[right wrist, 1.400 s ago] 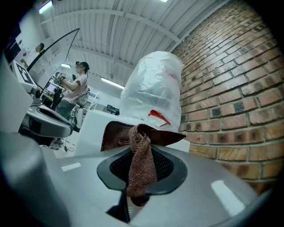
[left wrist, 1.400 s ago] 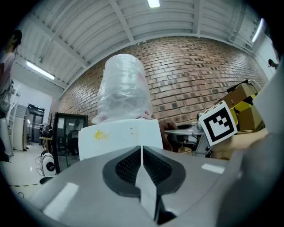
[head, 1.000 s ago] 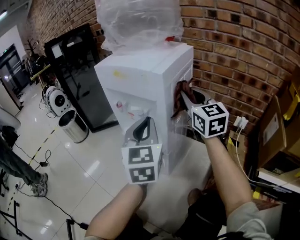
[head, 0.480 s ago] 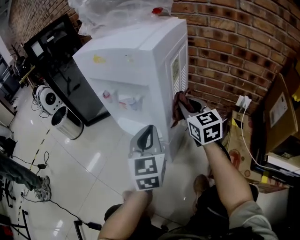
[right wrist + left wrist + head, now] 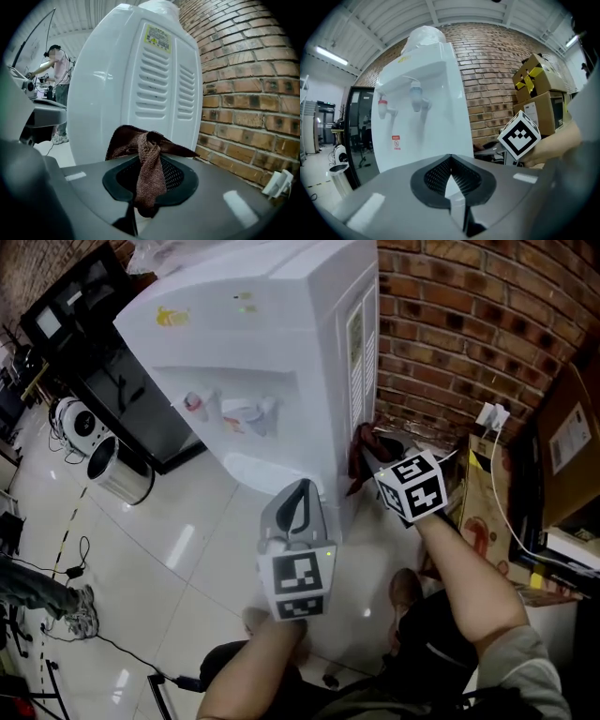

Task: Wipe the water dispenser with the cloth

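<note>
A white water dispenser [image 5: 281, 334] stands against a brick wall, with a red tap [image 5: 192, 401] and a blue tap [image 5: 267, 409] on its front. My right gripper [image 5: 364, 444] is shut on a brown cloth [image 5: 356, 470], and the bunched cloth sits against the lower part of the vented side panel [image 5: 159, 79]. In the right gripper view the cloth [image 5: 126, 145] hangs out between the jaws and drapes over them. My left gripper [image 5: 298, 486] is shut on nothing, low in front of the dispenser's front face [image 5: 422, 122]. The right gripper's marker cube [image 5: 519, 137] shows to its right.
The brick wall [image 5: 450, 324] runs close behind and right of the dispenser. Cardboard boxes [image 5: 572, 427] and a white plug with cable [image 5: 492, 416] sit at the right. A steel bin [image 5: 117, 479] and a black cabinet [image 5: 122, 381] stand left. A person [image 5: 58, 70] is far off.
Both grippers have sunk down the dispenser. The cloth has slid down the side panel from near the top to its lower part, still in the right gripper.
</note>
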`<state>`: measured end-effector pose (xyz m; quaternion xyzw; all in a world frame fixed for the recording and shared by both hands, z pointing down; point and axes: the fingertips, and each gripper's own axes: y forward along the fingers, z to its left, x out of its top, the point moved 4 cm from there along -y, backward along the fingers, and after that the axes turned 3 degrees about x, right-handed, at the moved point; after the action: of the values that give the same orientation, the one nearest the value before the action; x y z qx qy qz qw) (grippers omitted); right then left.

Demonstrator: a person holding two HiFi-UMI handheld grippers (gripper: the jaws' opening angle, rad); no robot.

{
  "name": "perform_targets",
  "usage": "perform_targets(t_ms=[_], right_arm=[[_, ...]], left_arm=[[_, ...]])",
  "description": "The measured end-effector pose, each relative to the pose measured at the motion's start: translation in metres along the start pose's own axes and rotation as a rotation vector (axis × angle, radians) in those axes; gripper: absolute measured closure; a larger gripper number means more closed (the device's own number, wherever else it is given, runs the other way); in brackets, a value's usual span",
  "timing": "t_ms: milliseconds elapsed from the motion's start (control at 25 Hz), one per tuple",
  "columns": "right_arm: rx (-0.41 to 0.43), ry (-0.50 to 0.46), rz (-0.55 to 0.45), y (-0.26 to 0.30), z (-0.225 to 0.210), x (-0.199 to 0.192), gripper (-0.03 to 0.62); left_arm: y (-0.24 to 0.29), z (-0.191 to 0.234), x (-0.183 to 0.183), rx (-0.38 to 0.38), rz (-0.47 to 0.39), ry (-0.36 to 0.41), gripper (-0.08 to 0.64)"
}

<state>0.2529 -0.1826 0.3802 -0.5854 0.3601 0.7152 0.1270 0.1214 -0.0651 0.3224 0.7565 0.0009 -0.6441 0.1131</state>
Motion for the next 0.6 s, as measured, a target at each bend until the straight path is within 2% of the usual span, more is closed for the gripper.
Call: perform_targets(t_ms=[200, 320, 480, 600], right_arm=[[0.017, 0.031, 0.061, 0.009, -0.003, -0.019, 0.517], [0.018, 0.062, 0.093, 0.014, -0.003, -0.028, 0.517], [0.027, 0.098, 0.159, 0.021, -0.002, -0.046, 0.517], [0.036, 0.12, 0.192, 0.026, -0.001, -0.057, 0.517]], left_arm=[[0.0, -0.009, -0.019, -0.023, 0.033, 0.072, 0.56], [0.001, -0.012, -0.042, -0.029, 0.075, 0.041, 0.56], [0.003, -0.01, -0.074, 0.019, 0.11, -0.03, 0.56], [0.005, -0.012, -0.094, 0.033, 0.133, 0.001, 0.56]])
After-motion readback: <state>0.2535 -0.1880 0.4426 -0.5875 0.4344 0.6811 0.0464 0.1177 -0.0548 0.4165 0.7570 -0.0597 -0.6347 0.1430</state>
